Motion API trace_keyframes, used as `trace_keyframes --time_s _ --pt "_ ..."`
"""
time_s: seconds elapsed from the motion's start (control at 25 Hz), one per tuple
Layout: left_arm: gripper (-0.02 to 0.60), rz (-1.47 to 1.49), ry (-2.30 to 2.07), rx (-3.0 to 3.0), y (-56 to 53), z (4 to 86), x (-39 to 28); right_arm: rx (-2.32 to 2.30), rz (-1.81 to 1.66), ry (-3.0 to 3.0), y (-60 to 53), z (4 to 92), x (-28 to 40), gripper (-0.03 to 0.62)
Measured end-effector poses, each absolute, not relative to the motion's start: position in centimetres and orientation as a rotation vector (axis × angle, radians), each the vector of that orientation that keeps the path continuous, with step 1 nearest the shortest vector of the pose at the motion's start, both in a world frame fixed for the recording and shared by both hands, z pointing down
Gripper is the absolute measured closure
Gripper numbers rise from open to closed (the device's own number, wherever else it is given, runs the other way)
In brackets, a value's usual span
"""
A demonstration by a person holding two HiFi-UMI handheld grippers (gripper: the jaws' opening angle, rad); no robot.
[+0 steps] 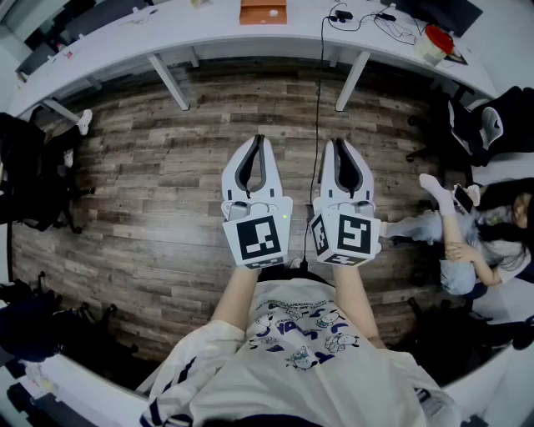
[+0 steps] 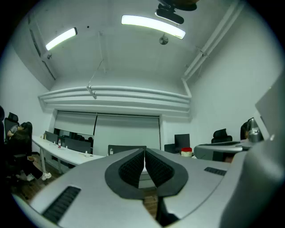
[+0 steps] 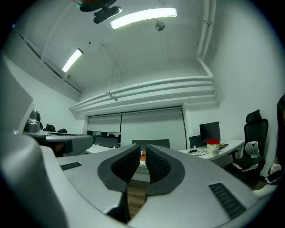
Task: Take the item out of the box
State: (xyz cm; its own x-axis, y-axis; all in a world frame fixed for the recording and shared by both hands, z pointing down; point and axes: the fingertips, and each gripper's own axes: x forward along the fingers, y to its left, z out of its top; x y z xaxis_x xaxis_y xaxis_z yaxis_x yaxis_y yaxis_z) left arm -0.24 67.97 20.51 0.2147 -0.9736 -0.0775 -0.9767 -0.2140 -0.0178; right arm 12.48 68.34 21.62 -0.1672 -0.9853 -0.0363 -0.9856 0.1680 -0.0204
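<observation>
White desk (image 1: pixel 209 33) above plank floor (image 1: pixel 167 167); orange box (image 1: pixel 263 12) cropped at top; left claw (image 1: pixel 257 140) and right claw (image 1: pixel 345 143) closed, empty.

An orange box (image 1: pixel 263 11) sits flat on the long white table (image 1: pixel 209 29) across the room. A small white spot shows on its upper side. Whether it's open, I can't tell.

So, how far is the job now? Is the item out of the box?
Nothing looks done yet: the box sits on the far desk, away from both grippers. In hand: nothing; the left gripper and right gripper are shut and empty, held level over the floor. Left to do: reach the box and take the item out.
</observation>
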Motion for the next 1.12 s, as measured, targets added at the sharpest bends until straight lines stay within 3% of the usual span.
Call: trace_keyframes --time_s 1.12 --pt "0.56 0.131 1.943 -2.431 64.1 21.5 -5.3 -1.989 -0.056 2.36 65.1 23.0 7.8 0.537"
